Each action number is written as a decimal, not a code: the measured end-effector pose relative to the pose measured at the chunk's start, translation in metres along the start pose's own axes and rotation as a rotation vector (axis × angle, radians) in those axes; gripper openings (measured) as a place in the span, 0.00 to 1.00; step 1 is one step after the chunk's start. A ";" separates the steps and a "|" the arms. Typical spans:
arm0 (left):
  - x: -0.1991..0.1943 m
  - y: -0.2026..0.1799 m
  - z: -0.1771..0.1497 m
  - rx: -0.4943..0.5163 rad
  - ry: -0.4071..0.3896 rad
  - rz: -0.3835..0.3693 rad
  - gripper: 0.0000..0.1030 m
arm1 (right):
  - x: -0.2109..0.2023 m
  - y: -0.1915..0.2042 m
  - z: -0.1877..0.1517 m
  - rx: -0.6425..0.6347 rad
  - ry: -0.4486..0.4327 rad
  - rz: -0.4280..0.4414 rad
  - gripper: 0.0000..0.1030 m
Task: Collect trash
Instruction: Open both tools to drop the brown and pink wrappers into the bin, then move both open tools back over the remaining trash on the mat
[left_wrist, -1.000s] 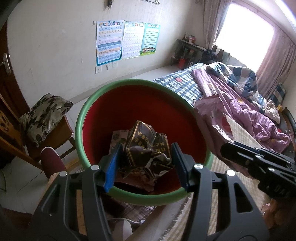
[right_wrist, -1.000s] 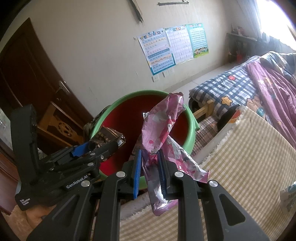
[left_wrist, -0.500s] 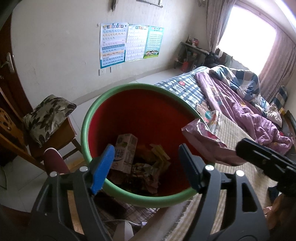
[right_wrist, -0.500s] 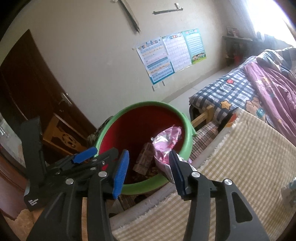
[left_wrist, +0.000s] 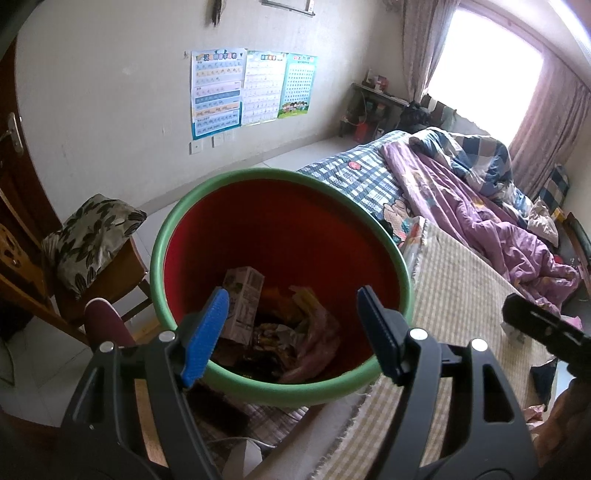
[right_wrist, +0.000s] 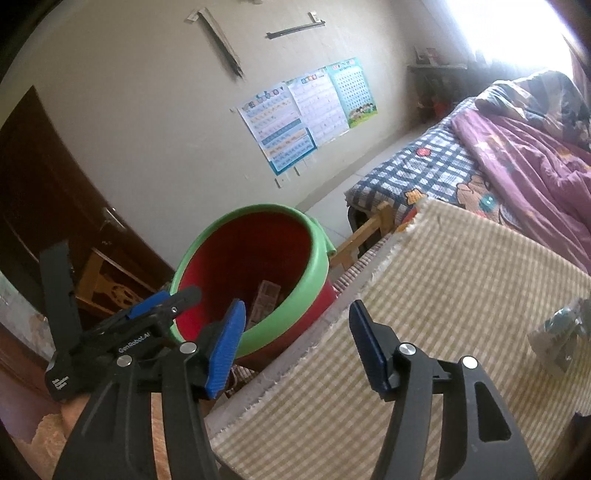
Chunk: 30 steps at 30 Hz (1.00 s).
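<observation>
While both tools hang with nothing between their blue pads, the left gripper (left_wrist: 291, 332) is spread wide above the round red plastic bin with a green rim (left_wrist: 280, 177), which stands on the floor just beside the edge of the beige checked mat (left_wrist: 454, 295). Inside the bin lie a small printed drink carton (left_wrist: 242, 302), leaning against the wall, a pink crumpled wrapper (left_wrist: 317, 343) to its right, and darker scraps between them. Farther right, the right gripper (right_wrist: 295, 343) is also spread wide, over the mat's fringed edge (right_wrist: 443, 295), with a pale crumpled packet (right_wrist: 565, 332) lying on the mat near the far right.
</observation>
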<state>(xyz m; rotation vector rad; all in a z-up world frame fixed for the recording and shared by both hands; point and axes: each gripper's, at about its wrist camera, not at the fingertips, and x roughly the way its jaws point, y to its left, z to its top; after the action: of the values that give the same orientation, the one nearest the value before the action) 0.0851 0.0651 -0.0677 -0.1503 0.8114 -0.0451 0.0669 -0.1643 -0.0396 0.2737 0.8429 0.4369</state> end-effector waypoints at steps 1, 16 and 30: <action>-0.001 -0.001 0.000 0.003 -0.001 -0.001 0.67 | -0.001 0.000 -0.002 0.000 -0.001 0.001 0.56; -0.004 -0.026 -0.002 0.053 0.006 -0.041 0.67 | -0.037 -0.042 -0.033 0.114 -0.011 -0.080 0.59; -0.004 -0.049 -0.010 0.099 0.030 -0.078 0.67 | -0.056 -0.067 -0.050 0.183 -0.021 -0.157 0.59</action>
<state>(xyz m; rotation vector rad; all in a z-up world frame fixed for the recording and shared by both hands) 0.0756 0.0164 -0.0645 -0.0881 0.8313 -0.1613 0.0134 -0.2466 -0.0622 0.3775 0.8784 0.2105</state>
